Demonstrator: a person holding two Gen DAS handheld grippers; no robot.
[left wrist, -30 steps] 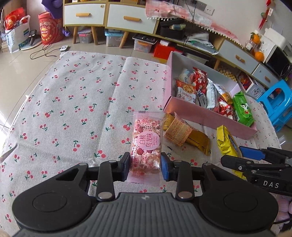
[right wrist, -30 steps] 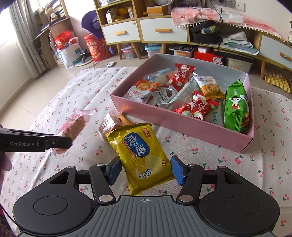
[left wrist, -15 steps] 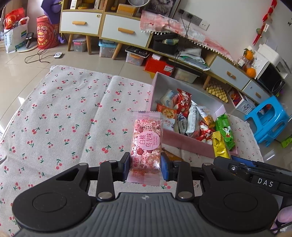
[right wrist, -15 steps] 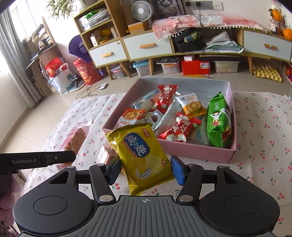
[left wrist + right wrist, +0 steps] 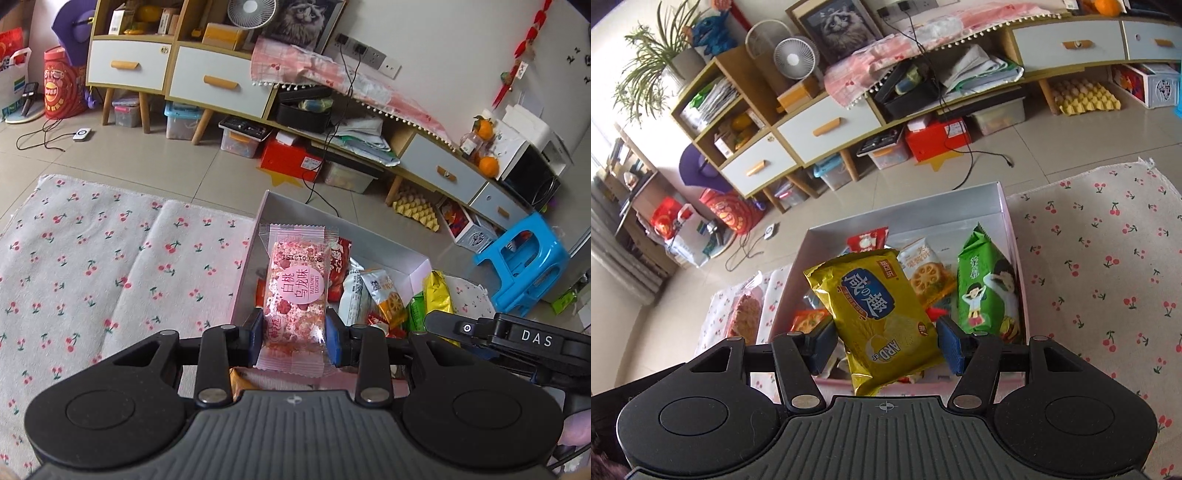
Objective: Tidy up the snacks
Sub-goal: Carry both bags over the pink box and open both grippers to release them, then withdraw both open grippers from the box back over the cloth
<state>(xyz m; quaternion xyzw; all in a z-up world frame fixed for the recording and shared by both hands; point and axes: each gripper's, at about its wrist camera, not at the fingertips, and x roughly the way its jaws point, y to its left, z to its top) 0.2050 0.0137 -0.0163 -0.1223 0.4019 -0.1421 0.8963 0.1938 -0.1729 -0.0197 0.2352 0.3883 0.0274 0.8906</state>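
Observation:
My left gripper (image 5: 294, 341) is shut on a pink nougat bar wrapper (image 5: 297, 295), held in the air over the near left corner of the pink box (image 5: 246, 266). My right gripper (image 5: 886, 345) is shut on a yellow cracker packet (image 5: 875, 314), raised above the same pink box (image 5: 1010, 221). In the box lie a green packet (image 5: 986, 288), a lotus-root chip bag (image 5: 925, 275) and a red packet (image 5: 866, 240). In the left wrist view the right gripper's black arm (image 5: 517, 338) crosses at the right with the yellow packet (image 5: 437, 295) edge-on. The pink bar (image 5: 746, 314) shows at the left of the right wrist view.
The box stands on a cherry-print cloth (image 5: 92, 266) spread over the table. Beyond the table's far edge is tiled floor, a low cabinet (image 5: 218, 85) with drawers, storage bins and a red box (image 5: 291, 158). A blue stool (image 5: 524, 262) stands at the right.
Both grippers have risen off the cloth and moved over the box, each with its packet. The right gripper has rolled, so the scene tilts.

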